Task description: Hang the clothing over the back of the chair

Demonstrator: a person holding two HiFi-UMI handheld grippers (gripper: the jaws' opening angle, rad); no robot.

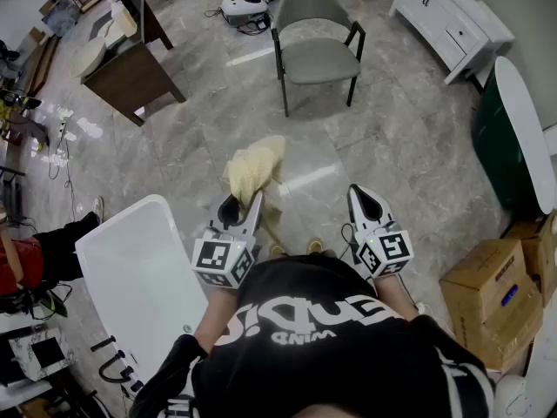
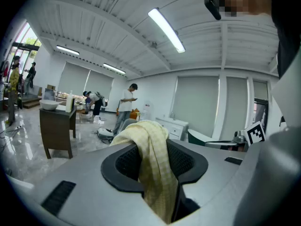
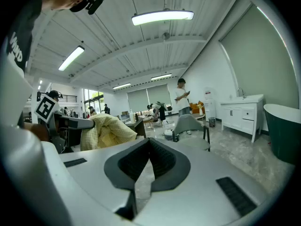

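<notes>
A pale yellow checked garment (image 1: 254, 165) hangs bunched from my left gripper (image 1: 237, 212), well above the marble floor. In the left gripper view the garment (image 2: 151, 145) runs down between the black jaws, and the left gripper (image 2: 155, 161) is shut on it. My right gripper (image 1: 367, 205) is held level beside it, apart from the cloth. In the right gripper view its tips (image 3: 149, 142) meet with nothing between them. The grey padded chair (image 1: 315, 33) with black legs stands ahead across open floor, its seat facing me. The right gripper view also has the chair (image 3: 190, 125) and the garment (image 3: 106, 131).
A dark wooden table (image 1: 130, 68) stands at the far left and a white tub (image 1: 130, 268) close at my left. A white cabinet (image 1: 448, 16), a dark green tub (image 1: 509, 138) and cardboard boxes (image 1: 492, 299) line the right. A white device with cables (image 1: 244, 9) lies behind the chair.
</notes>
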